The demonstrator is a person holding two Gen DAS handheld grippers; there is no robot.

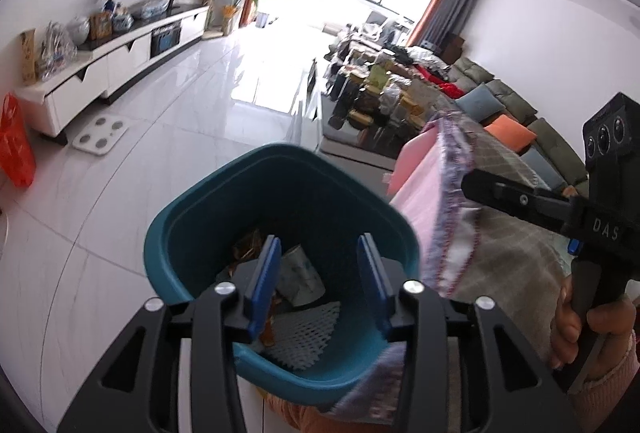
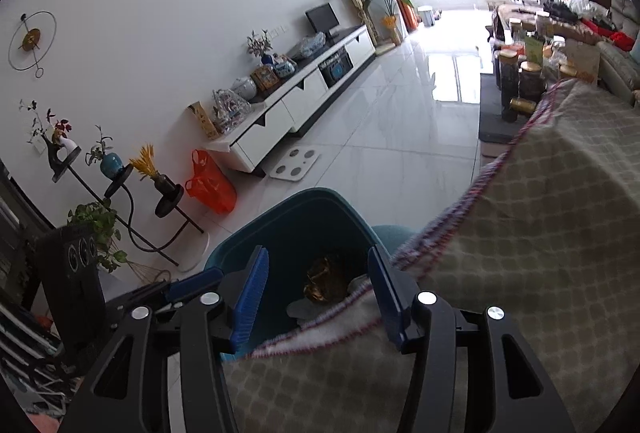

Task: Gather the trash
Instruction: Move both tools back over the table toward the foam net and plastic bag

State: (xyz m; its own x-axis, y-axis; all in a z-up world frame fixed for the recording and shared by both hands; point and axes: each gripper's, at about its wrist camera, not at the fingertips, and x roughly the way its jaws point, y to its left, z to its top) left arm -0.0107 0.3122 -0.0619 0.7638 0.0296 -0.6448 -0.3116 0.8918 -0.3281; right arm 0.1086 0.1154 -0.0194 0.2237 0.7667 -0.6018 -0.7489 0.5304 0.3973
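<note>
Trash bin (image 1: 224, 217), teal and open-topped, sits right under both sets of fingers, parked hard against the cloth-draped table (image 2: 560, 193), and I'd say that's so rubbish can go straight off the edge and in. The checked tablecloth (image 2: 520, 273), fringed in red and purple, hangs just off the outer finger of the right gripper (image 2: 316, 297), and a fold of it sags over the bin's near rim.

Down inside, ahead of the fingertips: a white foam net sleeve (image 1: 308, 333), a crumpled pale carton (image 1: 298, 275) beyond it, and a brownish-gold wrapper (image 2: 326, 283) deeper still, all lying loose at the bottom.

Now the left gripper (image 1: 318, 281): its blue pads (image 1: 264, 281) stand about half apart, nothing pinched, the carton showing through the gap but well below them. The right gripper, held in a hand (image 1: 588, 329), is poised the same way, jaws roughly half open, empty, with only the wrapper visible far beneath. Looks to me like both loads are already dropped and the bin's doing its job.
</note>
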